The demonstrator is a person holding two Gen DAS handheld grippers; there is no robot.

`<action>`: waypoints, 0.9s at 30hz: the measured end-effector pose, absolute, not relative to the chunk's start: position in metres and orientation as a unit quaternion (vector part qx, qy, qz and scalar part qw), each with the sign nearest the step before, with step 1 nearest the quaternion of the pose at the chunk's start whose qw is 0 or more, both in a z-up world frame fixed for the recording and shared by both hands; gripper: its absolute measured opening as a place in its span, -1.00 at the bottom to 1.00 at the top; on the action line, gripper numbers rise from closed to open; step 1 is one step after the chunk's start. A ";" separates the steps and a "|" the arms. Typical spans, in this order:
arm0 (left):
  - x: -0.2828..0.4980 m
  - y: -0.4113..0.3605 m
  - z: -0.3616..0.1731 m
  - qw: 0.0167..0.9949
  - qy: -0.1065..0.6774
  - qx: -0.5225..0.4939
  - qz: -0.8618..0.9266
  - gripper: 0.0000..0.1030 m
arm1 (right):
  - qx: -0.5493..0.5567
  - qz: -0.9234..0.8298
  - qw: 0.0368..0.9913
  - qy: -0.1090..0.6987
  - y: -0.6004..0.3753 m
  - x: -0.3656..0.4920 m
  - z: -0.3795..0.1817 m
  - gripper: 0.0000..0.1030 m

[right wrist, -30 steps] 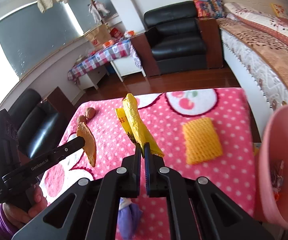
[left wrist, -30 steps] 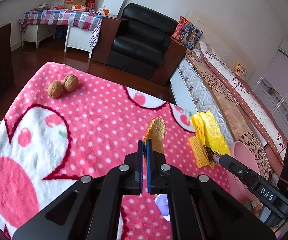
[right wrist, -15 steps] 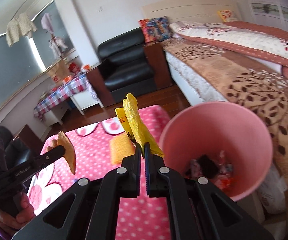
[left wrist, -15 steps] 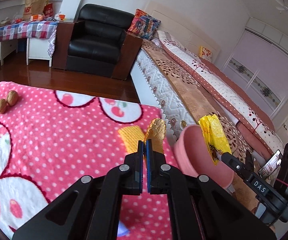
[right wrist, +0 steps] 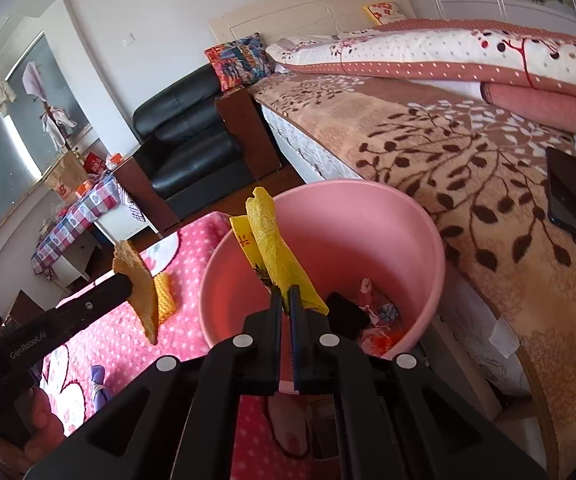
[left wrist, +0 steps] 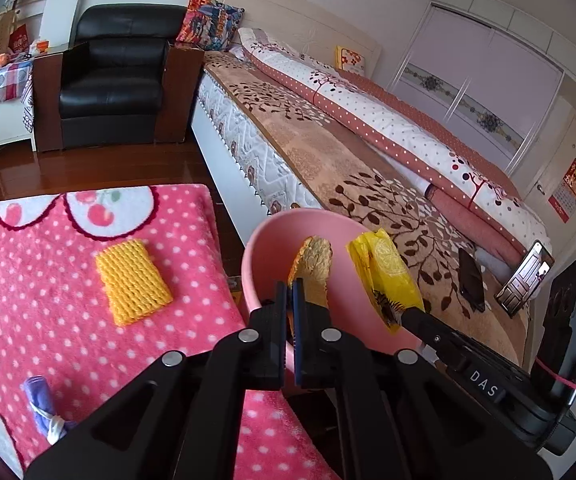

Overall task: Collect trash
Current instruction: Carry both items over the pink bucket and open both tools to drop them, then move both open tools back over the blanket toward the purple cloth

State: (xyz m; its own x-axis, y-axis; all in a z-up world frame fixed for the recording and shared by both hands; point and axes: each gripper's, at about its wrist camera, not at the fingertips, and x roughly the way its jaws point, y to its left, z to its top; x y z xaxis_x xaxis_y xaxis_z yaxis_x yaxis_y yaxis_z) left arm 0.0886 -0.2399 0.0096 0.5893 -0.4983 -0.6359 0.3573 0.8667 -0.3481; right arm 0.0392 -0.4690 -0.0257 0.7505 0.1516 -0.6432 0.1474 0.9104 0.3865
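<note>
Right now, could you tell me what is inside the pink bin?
The pink bin holds a black item and colourful wrappers at the bottom. The yellow wrapper and the right hand-held gripper cover the rest.

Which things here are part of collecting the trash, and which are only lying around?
Part of the job:
- orange peel, held in the left hand-held gripper
- yellow wrapper, held in the right hand-held gripper
- pink bin
- yellow foam net
- purple scrap

Only lying around:
- phone
- black armchair
- bed
</note>
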 end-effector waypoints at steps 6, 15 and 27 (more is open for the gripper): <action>0.094 -0.257 -0.004 0.882 0.391 -0.086 -0.248 -0.96 | 0.218 -0.004 0.909 0.354 -0.478 0.041 -0.034 -0.92; 0.097 -0.261 -0.004 0.887 0.386 -0.089 -0.239 -0.18 | 0.220 -0.009 0.910 0.350 -0.479 0.041 -0.037 -0.38; 0.074 -0.218 0.020 0.905 0.361 -0.081 -0.213 -0.18 | 0.192 0.044 0.918 0.345 -0.438 0.027 -0.024 -0.23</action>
